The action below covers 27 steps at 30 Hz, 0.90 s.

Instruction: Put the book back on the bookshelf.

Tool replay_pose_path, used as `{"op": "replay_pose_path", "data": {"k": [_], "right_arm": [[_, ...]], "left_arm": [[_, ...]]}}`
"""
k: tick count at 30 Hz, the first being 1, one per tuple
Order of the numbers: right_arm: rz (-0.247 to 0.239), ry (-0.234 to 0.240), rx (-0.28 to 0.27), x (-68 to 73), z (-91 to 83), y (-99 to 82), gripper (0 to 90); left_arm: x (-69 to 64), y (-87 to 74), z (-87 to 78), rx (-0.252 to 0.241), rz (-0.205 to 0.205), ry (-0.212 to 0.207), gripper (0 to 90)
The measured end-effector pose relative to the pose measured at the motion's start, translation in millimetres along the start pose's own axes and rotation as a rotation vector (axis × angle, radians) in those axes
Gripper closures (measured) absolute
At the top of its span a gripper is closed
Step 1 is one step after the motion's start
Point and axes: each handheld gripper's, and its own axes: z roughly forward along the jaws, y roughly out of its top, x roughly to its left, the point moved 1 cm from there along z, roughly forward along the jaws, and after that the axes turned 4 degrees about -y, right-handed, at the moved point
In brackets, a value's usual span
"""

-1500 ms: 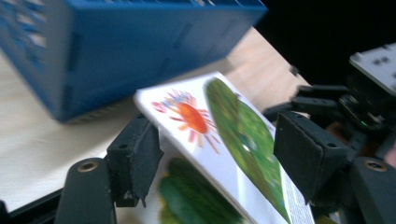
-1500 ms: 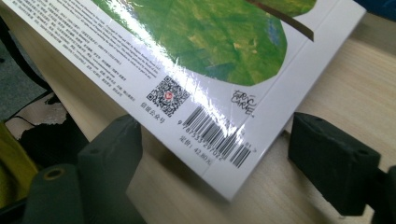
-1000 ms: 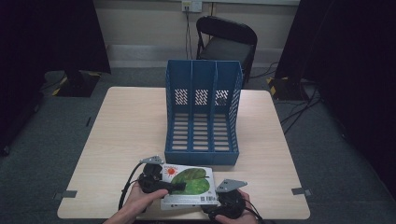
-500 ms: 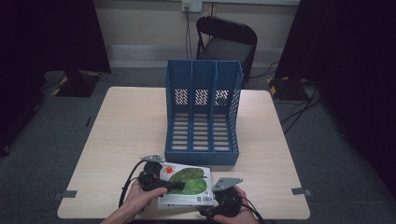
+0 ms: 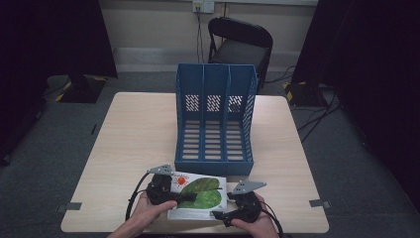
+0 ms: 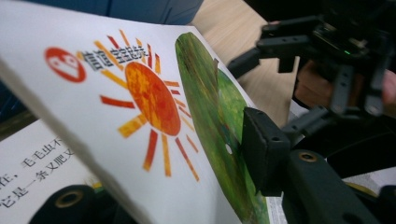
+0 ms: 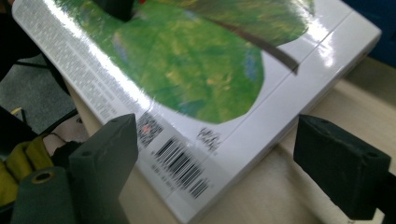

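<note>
The left tongs (image 5: pixel 184 197) have just been closing and now clamp the book (image 5: pixel 198 196) cover to lift it, while the right tongs (image 7: pixel 233 158) stand apart at its corner, ready to steady it on the bench (image 5: pixel 133 144).

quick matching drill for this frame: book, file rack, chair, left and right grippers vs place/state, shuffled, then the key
1. book
2. file rack
3. chair
4. left gripper
5. right gripper

A. jaws open, straddling the barcode corner
B. blue, three slots, mid-table
C. behind the table's far edge
D. near table edge, green leaf and orange sun on cover
E. clamped on the raised cover, jaws having just been closing

Pairs: 1-D, 2-B, 3-C, 4-E, 5-A
</note>
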Motion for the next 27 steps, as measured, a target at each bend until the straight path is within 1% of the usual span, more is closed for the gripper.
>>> {"op": "replay_pose_path", "data": {"k": [1, 2, 3, 4, 5, 6, 7, 8, 10, 11, 12, 15, 16, 17, 19, 21, 22, 24, 25, 26, 27], "right_arm": [[0.001, 0.000, -0.003, -1.6, -0.1, 0.8, 13.5], [0.004, -0.003, -0.006, -3.1, -0.4, 1.4, 13.5], [0.004, -0.003, -0.006, -3.1, -0.4, 1.4, 13.5], [0.011, -0.004, -0.009, -4.7, -0.5, 1.8, 13.5], [0.018, -0.001, -0.011, -7.5, -0.7, 2.5, 13.2], [0.018, -0.001, -0.011, -7.5, -0.7, 2.5, 13.2], [0.026, -0.003, -0.014, -8.6, -0.8, 2.8, 13.1], [0.041, 0.029, -0.016, -10.7, -0.8, 3.1, 14.4], [0.051, 0.052, -0.020, -11.0, -0.2, 3.5, 13.1], [0.051, 0.052, -0.020, -11.0, -0.2, 3.5, 13.1], [0.059, 0.063, -0.025, -10.9, -0.6, 3.5, 13.5], [0.056, 0.056, -0.037, -10.5, -2.0, 3.7, 15.4], [0.059, 0.047, -0.061, -10.2, -4.9, 4.2, 18.5], [0.059, 0.047, -0.061, -10.2, -4.9, 4.2, 18.5], [0.057, 0.040, -0.076, -10.7, -8.3, 4.7, 25.0], [0.056, 0.052, -0.105, -11.3, -13.7, 6.0, 29.6], [0.059, 0.066, -0.140, -10.1, -19.7, 6.6, 32.9], [0.038, 0.072, -0.162, -7.0, -25.1, 7.2, 36.1], [0.035, 0.081, -0.172, -5.4, -27.7, 7.5, 37.3], [0.035, 0.081, -0.172, -5.4, -27.7, 7.5, 37.3], [0.021, 0.088, -0.178, -3.1, -32.2, 7.5, 39.9]], "left_arm": [[-3.0, 0.8, -0.1, -0.002, 0.024, -0.001, 65.0], [-5.0, 1.4, 0.0, -0.003, 0.038, 0.000, 65.2], [-5.0, 1.4, 0.0, -0.003, 0.038, 0.000, 65.5], [-7.8, 2.4, -0.2, -0.005, 0.052, 0.003, 65.5], [-13.2, 4.0, -0.5, -0.014, 0.077, 0.004, 67.7], [-13.2, 4.0, -0.5, -0.014, 0.077, 0.004, 68.6], [-16.4, 4.7, -0.7, -0.012, 0.102, 0.004, 68.6], [-19.7, 5.4, -0.4, -0.010, 0.127, 0.001, 70.4], [-26.2, 6.7, 0.2, -0.006, 0.173, -0.005, 71.2], [-26.2, 6.7, 0.2, -0.006, 0.173, -0.005, 71.6], [-26.0, 6.6, -0.1, -0.003, 0.178, -0.018, 72.2], [-24.7, 6.3, -0.5, 0.003, 0.180, -0.029, 73.0], [-24.4, 5.9, -0.9, 0.007, 0.179, -0.033, 73.8], [-24.3, 5.6, -1.2, 0.009, 0.179, -0.036, 73.8], [-23.8, 4.2, -2.5, 0.013, 0.175, -0.042, 75.6], [-22.3, 2.2, -4.5, 0.014, 0.168, -0.041, 76.2], [-21.2, 1.2, -5.6, 0.019, 0.165, -0.036, 77.1], [-20.6, 0.0, -5.2, 0.027, 0.165, -0.032, 77.1], [-20.5, -0.5, -4.6, 0.032, 0.167, -0.030, 77.1], [-20.5, -0.5, -4.6, 0.032, 0.167, -0.030, 77.4], [-20.3, -0.9, -4.5, 0.031, 0.168, -0.035, 77.4]]}}
